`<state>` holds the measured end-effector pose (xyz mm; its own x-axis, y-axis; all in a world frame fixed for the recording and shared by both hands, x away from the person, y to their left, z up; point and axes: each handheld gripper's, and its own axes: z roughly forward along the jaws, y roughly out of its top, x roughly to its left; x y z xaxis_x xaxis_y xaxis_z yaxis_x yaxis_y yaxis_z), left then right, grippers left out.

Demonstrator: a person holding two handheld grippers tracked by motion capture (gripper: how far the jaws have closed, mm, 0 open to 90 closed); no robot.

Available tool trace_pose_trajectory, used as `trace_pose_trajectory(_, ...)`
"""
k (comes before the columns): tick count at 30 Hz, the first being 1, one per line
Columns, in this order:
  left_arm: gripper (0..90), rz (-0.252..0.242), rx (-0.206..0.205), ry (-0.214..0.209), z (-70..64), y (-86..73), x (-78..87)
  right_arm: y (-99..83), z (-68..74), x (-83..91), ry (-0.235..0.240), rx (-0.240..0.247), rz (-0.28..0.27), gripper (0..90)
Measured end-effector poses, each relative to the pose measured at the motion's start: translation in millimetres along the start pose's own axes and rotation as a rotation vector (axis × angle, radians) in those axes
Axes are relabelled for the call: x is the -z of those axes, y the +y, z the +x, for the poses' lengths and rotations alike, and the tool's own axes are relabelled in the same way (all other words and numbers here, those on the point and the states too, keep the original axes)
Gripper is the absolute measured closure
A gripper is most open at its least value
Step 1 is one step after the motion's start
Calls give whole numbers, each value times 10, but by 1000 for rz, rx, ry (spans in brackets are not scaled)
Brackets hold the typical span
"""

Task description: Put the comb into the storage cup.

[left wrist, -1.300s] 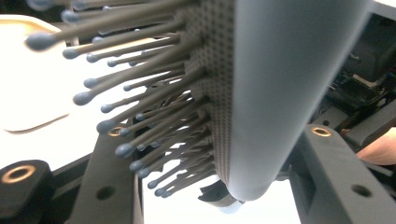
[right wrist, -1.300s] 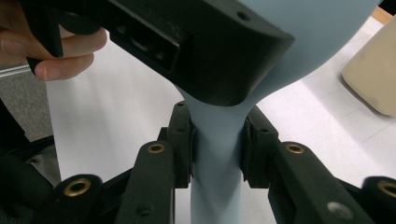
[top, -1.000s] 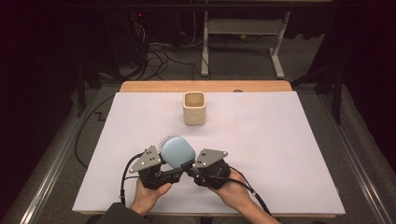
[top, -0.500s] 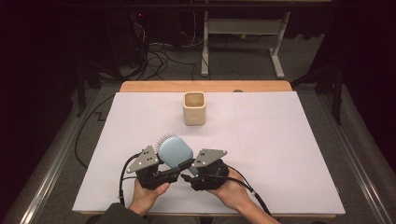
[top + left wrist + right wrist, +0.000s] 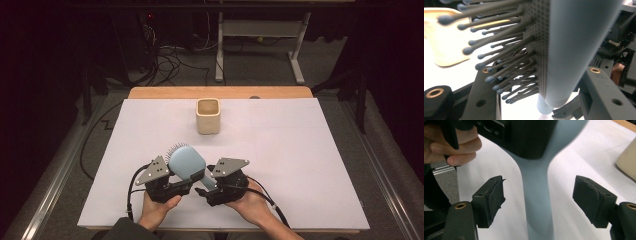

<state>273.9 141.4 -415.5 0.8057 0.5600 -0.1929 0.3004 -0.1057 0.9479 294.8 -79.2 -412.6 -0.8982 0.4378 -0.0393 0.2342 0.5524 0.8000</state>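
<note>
Hairbrush: a pale blue paddle brush (image 5: 187, 163), lifted off the white worktop (image 5: 310, 165), on the person's side of the beige cup (image 5: 208, 115) and well apart from it; its head points toward the cup, its handle toward the right gripper.
Bristles: in the left gripper view the brush head (image 5: 574, 50) stands on edge, its ball-tipped bristles pointing left toward the cup (image 5: 446, 37).
Left gripper: the left gripper (image 5: 182, 184) sits nearer the person than the cup; its fingers (image 5: 484, 100) are pinching the brush head, one against the bristle side and one against the smooth back.
Right gripper: the right gripper (image 5: 539, 202), just beside the left one, has its fingers (image 5: 491, 200) spread wide; the brush handle (image 5: 536, 202) runs between them with a gap on each side.
Hands: the left hand (image 5: 156, 210) and right hand (image 5: 252, 205) grip the tools at the worktop's near edge, opposite the cup.
</note>
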Motion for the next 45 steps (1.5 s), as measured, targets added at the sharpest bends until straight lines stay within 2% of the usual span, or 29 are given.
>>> trace_pose_trajectory(18,530,3,9,16,15,-6,5,-172,-166,303,-60,-51,-50,240)
trace_pose_trajectory(36,530,1,12,20,20,-7,12,-281,-319,519,-109,-76,-64,241)
trace_pose_trajectory(45,529,1,13,24,30,-8,21,-339,-405,649,-132,-104,-79,241)
